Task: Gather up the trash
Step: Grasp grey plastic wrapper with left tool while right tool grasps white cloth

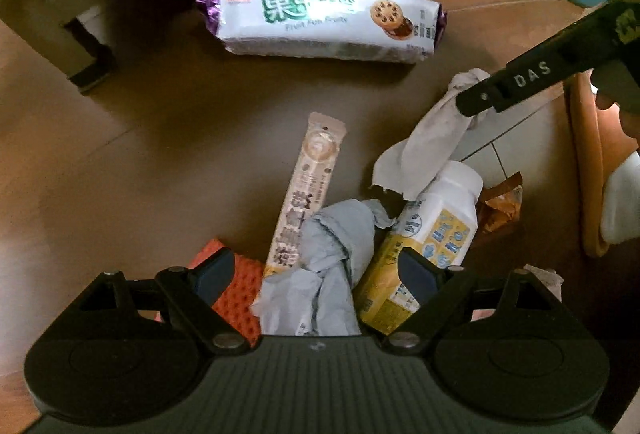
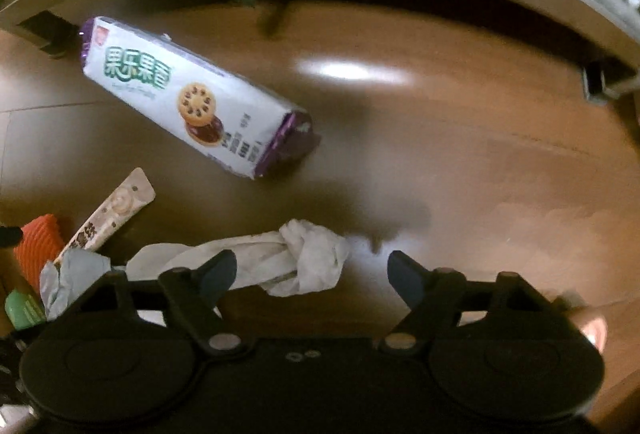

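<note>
Both tools are held wide open, nothing gripped: the left tool over the grey crumpled paper, the right tool over the white tissue, near the cookie pack. Both scraps look light and squashy; they can be pinched at the thick middle.

Brown glossy floor carries the litter. Biscuit pack lies flat, apart from the rest. Clustered nearby: long sachet, grey crumpled paper, white tissue, white-and-yellow bottle on its side, orange sponge, brown wrapper.
</note>
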`<state>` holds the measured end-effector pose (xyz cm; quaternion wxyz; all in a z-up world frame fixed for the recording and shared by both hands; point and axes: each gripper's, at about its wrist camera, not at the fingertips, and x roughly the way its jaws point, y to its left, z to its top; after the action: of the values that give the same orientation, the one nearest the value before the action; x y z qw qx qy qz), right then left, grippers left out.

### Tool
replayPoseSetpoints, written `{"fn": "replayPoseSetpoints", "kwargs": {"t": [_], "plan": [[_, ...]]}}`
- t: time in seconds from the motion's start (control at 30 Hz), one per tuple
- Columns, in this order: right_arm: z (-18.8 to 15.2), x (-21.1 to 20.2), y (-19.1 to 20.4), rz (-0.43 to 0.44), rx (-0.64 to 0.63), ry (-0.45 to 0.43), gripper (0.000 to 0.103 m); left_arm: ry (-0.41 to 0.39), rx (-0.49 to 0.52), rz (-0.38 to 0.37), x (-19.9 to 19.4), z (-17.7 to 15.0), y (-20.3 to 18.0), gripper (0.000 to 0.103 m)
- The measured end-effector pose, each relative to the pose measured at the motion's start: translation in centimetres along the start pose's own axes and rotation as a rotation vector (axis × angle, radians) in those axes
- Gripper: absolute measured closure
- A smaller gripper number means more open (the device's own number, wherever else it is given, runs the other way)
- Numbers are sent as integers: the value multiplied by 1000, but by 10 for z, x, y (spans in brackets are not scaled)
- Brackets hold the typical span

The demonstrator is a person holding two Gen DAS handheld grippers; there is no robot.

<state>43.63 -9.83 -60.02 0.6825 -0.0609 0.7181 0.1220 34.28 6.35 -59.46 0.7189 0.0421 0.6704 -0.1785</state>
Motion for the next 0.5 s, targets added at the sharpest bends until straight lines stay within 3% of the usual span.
{"fn": "replayPoseSetpoints", "kwargs": {"t": [0.27,0.33,0.5], "plan": [[-4,15,-4,18,55,24,37,21,3,-6,21,1,-8,46],[-6,18,-4,18,60,23,50,19,7,-19,23,0,-9,55],[-9,19,-16,23,89,19,59,2,-8,-37,22,0,-6,62]]}}
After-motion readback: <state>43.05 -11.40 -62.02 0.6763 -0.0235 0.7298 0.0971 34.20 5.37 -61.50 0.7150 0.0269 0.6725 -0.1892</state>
